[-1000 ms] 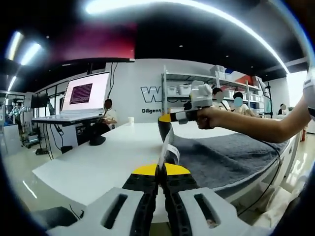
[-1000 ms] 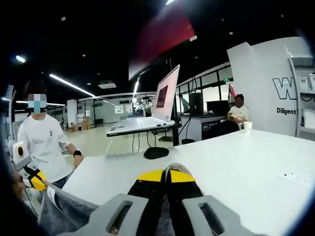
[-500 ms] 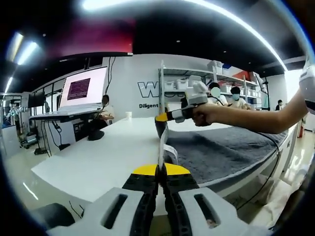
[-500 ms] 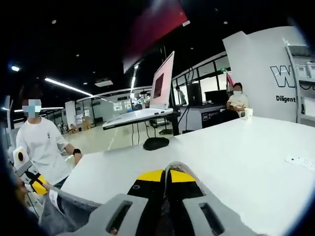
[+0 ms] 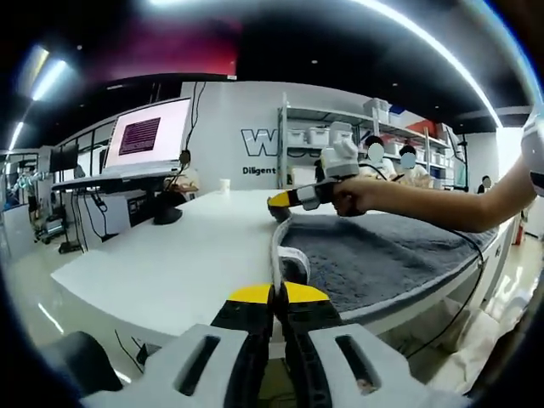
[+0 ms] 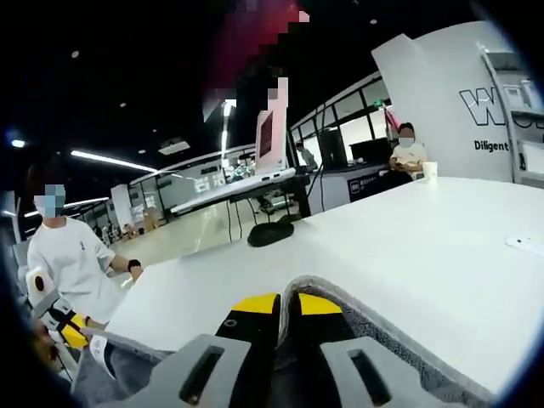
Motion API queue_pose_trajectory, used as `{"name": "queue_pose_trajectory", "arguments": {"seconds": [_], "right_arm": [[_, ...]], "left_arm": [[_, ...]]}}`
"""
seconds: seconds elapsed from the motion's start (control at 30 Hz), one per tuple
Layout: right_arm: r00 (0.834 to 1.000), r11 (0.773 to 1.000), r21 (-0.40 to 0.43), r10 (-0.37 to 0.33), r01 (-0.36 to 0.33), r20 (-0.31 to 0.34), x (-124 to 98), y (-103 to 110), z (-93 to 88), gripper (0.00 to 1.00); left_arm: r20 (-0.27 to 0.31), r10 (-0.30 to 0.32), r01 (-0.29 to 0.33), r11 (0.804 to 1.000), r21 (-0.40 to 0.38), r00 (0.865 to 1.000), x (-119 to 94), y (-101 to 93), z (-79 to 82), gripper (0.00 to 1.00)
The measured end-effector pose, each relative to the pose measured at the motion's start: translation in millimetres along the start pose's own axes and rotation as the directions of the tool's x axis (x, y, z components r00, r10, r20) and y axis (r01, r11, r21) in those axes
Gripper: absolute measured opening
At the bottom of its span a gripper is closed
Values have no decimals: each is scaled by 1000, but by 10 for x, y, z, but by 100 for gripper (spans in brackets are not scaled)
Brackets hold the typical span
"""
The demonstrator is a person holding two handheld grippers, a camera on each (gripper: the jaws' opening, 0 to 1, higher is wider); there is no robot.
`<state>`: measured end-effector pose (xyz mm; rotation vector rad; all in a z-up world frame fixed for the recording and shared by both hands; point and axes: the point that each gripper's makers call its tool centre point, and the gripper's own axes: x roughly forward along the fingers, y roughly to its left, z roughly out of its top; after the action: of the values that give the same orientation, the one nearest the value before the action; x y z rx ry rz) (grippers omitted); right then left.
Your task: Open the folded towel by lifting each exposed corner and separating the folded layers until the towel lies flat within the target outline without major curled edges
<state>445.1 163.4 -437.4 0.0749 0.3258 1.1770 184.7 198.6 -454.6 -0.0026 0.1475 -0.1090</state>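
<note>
Grey towel lies spread over the white table, its near edge held up at two corners. Nearest in the left gripper view, the left gripper has its fingers pressed together on the towel's edge beside a white label. Farther along that edge, the right gripper, gripped by a hand, pinches the far corner. Beyond the table stand a monitor and shelves.
</note>
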Motion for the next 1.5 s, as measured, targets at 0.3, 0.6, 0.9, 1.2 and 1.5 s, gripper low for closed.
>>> {"name": "queue_pose_trajectory", "arguments": {"seconds": [0.3,0.6,0.9,1.2,1.5], "right_arm": [[1000,1000,-6,10,-10,-4,37,104,-58,2],[998,993,110,-35,31,42,134,-72,26,0],[996,988,153,-51,39,77,186,-54,66,17],[995,986,158,-65,51,81,189,-99,95,16],[994,976,205,-85,69,73,219,-187,25,0]], "left_arm": [[1,1,-1,1000,-27,1000,-9,37,-38,2],[12,-10,11,997,-71,1000,-11,60,-72,2],[18,19,-17,996,-82,1000,-54,130,-65,5],[37,75,-72,995,-65,996,-130,268,-2,6],[57,35,-33,998,-46,998,-64,164,63,3]]}}
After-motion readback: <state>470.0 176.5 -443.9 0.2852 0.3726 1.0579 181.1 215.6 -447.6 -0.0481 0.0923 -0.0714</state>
